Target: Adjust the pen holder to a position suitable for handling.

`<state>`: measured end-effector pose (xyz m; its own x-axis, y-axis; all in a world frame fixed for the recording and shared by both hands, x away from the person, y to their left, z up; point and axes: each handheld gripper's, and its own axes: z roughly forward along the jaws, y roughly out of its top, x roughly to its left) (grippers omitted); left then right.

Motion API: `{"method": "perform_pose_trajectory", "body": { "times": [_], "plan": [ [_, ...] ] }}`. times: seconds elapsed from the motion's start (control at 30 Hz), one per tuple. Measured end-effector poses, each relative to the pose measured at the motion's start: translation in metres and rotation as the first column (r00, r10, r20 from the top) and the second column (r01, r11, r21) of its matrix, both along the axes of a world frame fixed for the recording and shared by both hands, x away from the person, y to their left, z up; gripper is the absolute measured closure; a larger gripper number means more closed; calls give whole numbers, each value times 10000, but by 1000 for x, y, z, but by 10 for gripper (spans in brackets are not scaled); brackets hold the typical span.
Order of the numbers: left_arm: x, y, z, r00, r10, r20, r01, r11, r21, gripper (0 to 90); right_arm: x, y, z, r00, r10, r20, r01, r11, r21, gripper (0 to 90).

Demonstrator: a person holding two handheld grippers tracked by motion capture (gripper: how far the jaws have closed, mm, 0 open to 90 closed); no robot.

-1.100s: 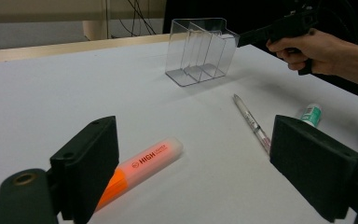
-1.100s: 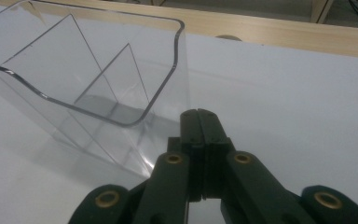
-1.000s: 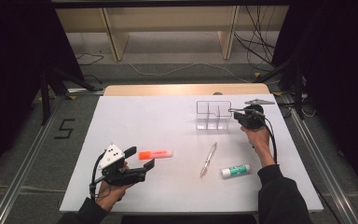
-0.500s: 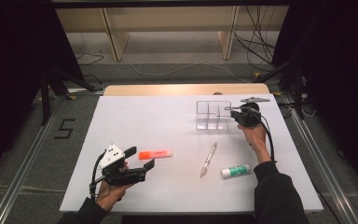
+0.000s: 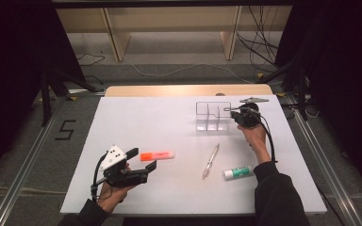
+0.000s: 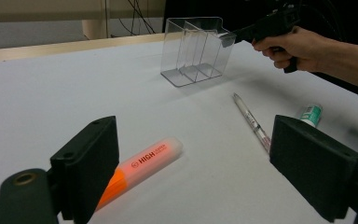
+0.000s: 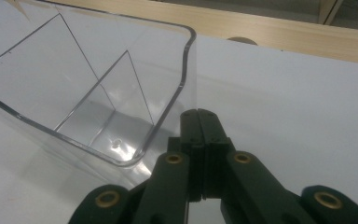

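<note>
Almost nothing has shifted since a second ago: your right gripper (image 5: 230,110) has edged only slightly at the clear organizer (image 5: 213,116), and your left gripper (image 5: 143,159) sits where it was. Your right gripper's jaws are pressed flat together with nothing between them, and in the right gripper view their tip rests just beside the organizer's near corner wall (image 7: 168,107); you cannot tell from it whether they touch the plastic. The organizer stands upright toward the far right of the white table (image 5: 169,127), its compartments separated by thin dividers. Your left gripper lies low near the table's front left edge, jaws spread wide, with the orange highlighter (image 6: 142,168) on the table just ahead of them, not gripped. Between your two hands a pen (image 5: 210,161) lies at a slant, and a glue stick (image 5: 237,172) with a green label rests near your right forearm, well apart from the organizer.
</note>
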<state>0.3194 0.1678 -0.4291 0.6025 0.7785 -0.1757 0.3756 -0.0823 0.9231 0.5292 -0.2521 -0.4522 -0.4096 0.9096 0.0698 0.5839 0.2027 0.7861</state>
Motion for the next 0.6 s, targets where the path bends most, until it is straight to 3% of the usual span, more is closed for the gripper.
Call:
{"method": "perform_pose_trajectory", "body": {
  "times": [0.6],
  "plan": [
    [0,1,0,10000,-13,2,13,10000,-5,150,1,41,2,9969,780,74,-778,9969,-150,900]
  ]
}}
